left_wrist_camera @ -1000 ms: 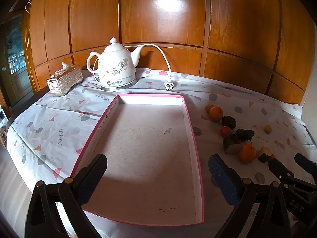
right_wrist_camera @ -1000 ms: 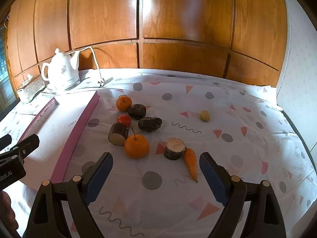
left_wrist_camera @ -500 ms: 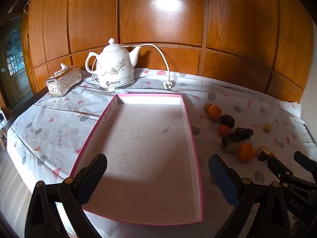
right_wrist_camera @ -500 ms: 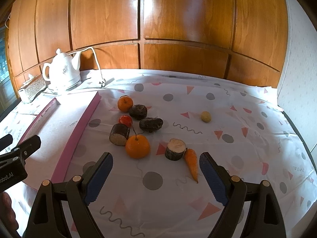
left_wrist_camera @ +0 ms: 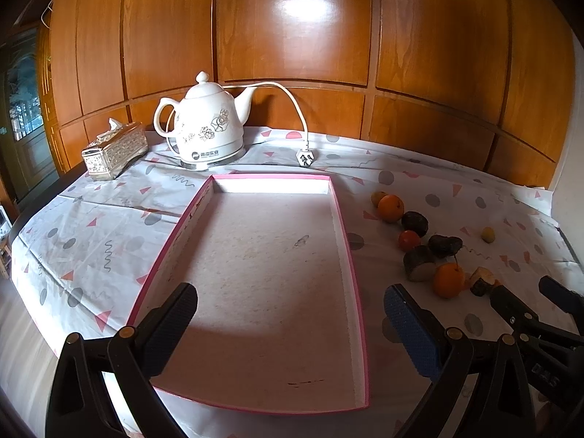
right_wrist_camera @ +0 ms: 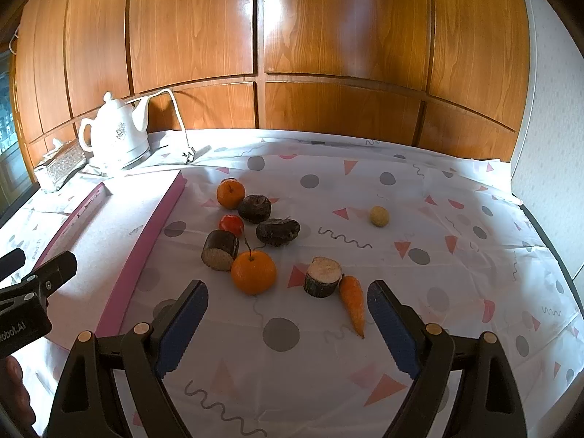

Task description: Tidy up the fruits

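Observation:
A pink-rimmed shallow tray [left_wrist_camera: 346,241] lies on the patterned tablecloth; it also shows in the right wrist view [right_wrist_camera: 153,230]. Right of it lies a cluster: a near orange [right_wrist_camera: 253,272], a far orange [right_wrist_camera: 230,192], a small red fruit [right_wrist_camera: 231,223], dark round pieces [right_wrist_camera: 254,208], cut dark cylinders [right_wrist_camera: 220,249], a carrot [right_wrist_camera: 353,303] and a small yellow ball [right_wrist_camera: 379,215]. My left gripper [left_wrist_camera: 290,323] is open and empty over the tray's near end. My right gripper [right_wrist_camera: 286,323] is open and empty, just in front of the near orange and carrot.
A white electric kettle [left_wrist_camera: 204,127] with a loose cord and plug [left_wrist_camera: 306,156] stands behind the tray. A silver tissue box [left_wrist_camera: 115,149] sits at the far left. Wood panelling backs the table. The table edge runs along the right [right_wrist_camera: 547,233].
Both views have shifted slightly forward; the fruit cluster sits a little nearer the right gripper. Both grippers stay open and empty.

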`<state>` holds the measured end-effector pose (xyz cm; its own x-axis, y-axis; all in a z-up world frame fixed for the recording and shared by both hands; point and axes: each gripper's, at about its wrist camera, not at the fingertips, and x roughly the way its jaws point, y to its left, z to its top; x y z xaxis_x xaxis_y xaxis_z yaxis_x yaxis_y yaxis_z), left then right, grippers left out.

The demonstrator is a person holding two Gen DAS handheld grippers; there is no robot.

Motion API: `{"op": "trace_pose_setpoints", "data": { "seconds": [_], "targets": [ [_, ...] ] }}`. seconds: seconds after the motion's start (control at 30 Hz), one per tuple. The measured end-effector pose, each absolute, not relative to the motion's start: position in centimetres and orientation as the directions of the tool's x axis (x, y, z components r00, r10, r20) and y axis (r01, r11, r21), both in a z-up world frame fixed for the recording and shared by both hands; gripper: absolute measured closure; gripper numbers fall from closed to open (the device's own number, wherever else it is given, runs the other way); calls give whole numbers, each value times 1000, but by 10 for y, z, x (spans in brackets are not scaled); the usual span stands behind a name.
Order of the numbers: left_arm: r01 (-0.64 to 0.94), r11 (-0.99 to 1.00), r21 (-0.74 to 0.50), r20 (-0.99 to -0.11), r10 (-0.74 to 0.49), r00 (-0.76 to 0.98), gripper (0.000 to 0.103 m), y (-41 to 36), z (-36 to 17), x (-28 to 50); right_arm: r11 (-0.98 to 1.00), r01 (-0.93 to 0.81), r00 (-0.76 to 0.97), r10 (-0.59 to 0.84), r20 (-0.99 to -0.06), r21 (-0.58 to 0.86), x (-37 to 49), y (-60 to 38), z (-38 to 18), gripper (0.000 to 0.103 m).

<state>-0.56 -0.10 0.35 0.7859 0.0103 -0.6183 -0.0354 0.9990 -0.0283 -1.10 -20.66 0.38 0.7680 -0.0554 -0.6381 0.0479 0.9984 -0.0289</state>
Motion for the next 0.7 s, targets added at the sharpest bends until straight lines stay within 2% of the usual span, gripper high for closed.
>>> {"op": "trace_pose_setpoints", "data": {
  "seconds": [0.7],
  "targets": [
    [21, 1000, -21, -625, -30, 780, 0, -16, 4, 0, 997, 75, 767, -74, -638, -24, -8, -221, 4, 13]
  ]
}}
